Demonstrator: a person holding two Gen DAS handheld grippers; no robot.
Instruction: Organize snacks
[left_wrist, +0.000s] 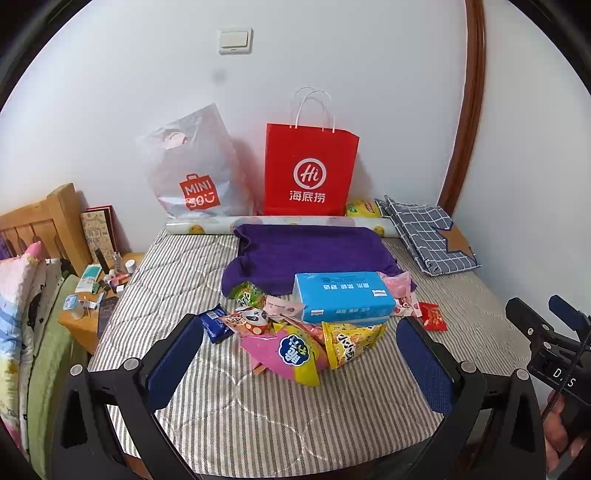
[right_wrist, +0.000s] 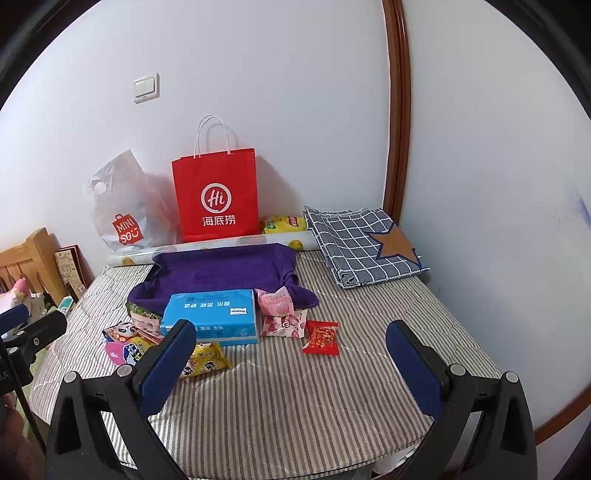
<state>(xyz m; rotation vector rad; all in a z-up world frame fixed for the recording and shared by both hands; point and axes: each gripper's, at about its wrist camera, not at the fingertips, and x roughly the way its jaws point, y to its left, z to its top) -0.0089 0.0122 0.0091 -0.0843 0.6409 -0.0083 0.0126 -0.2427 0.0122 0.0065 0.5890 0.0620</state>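
A heap of snack packets lies on the striped bed: a pink-and-yellow bag (left_wrist: 291, 354), a yellow bag (left_wrist: 349, 345), a dark blue packet (left_wrist: 216, 326), a panda-print packet (left_wrist: 251, 319) and a green one (left_wrist: 246, 294). A blue tissue pack (left_wrist: 343, 297) (right_wrist: 212, 314) rests on the heap. To its right lie pink packets (right_wrist: 282, 317) and a small red packet (right_wrist: 321, 336) (left_wrist: 433, 316). My left gripper (left_wrist: 299, 360) hovers open just in front of the heap. My right gripper (right_wrist: 291, 363) is open too, near the red packet, holding nothing.
A folded purple towel (left_wrist: 314, 254) lies behind the snacks. A red paper bag (left_wrist: 309, 171) and a grey plastic bag (left_wrist: 192, 173) lean on the wall behind a patterned roll (left_wrist: 280, 223). Checked cloth (right_wrist: 364, 245) lies at the right. A cluttered nightstand (left_wrist: 98, 299) stands left.
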